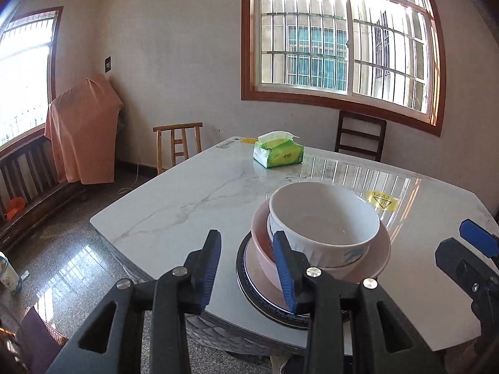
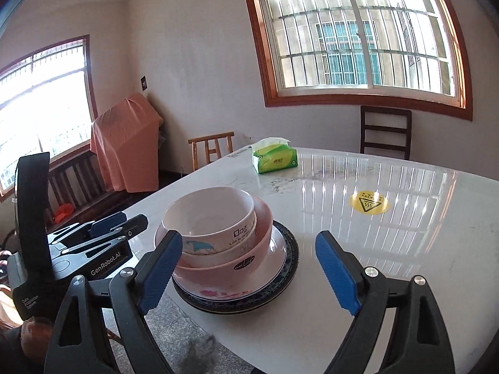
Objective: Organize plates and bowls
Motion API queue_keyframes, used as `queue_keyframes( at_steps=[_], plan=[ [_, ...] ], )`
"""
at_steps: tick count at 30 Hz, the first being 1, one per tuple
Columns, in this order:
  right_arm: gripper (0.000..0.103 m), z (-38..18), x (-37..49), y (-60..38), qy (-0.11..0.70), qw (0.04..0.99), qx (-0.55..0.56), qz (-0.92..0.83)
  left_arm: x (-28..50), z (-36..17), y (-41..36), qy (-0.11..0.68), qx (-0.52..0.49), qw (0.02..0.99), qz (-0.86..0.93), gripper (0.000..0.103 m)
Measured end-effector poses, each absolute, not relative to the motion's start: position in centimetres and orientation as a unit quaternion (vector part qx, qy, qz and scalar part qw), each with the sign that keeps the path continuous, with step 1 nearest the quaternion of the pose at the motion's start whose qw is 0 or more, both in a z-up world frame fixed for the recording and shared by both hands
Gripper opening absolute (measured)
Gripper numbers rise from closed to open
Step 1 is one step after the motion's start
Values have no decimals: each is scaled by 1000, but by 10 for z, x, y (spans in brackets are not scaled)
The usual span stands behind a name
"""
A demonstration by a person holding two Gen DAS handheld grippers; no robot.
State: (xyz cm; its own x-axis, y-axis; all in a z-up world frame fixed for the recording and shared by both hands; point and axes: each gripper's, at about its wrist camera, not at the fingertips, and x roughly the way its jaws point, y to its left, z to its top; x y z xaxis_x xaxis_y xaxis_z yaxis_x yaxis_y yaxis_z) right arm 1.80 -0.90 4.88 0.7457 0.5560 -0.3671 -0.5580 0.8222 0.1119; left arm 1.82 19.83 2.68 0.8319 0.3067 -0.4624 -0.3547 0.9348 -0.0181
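A stack of dishes stands near the table's front edge. A white bowl (image 1: 324, 218) (image 2: 209, 215) with a cartoon print nests in a second white bowl, inside a pink bowl (image 1: 382, 249) (image 2: 218, 272). Under them lie a flowered white plate and a dark-rimmed plate (image 1: 246, 279) (image 2: 290, 249). My left gripper (image 1: 249, 268) (image 2: 124, 221) hovers just left of the stack, open a little, with nothing between its pads. My right gripper (image 2: 249, 271) (image 1: 461, 244) is open wide in front of the stack and touches none of the dishes.
The white marble table (image 1: 187, 193) (image 2: 343, 249) carries a green tissue pack (image 1: 277, 152) (image 2: 274, 155) at the back and a yellow warning sticker (image 2: 369, 205). A light wooden chair (image 1: 177, 143) and a dark chair (image 2: 385, 131) stand behind it. An orange cloth (image 1: 82, 131) drapes the bench on the left.
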Motion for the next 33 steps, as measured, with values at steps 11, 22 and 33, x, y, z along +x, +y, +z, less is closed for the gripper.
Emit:
queue_keyframes(
  at_steps=[11, 22, 33],
  plan=[
    [103, 41, -49, -29, 65, 965, -35, 252, -17, 24, 155, 209, -48, 963, 166, 36],
    [103, 41, -73, -42, 52, 964, -35, 257, -64, 40, 132, 139, -17, 966, 218, 68],
    [103, 44, -84, -52, 46, 964, -16, 260, -77, 49, 132, 160, -34, 961, 222, 84]
  ],
)
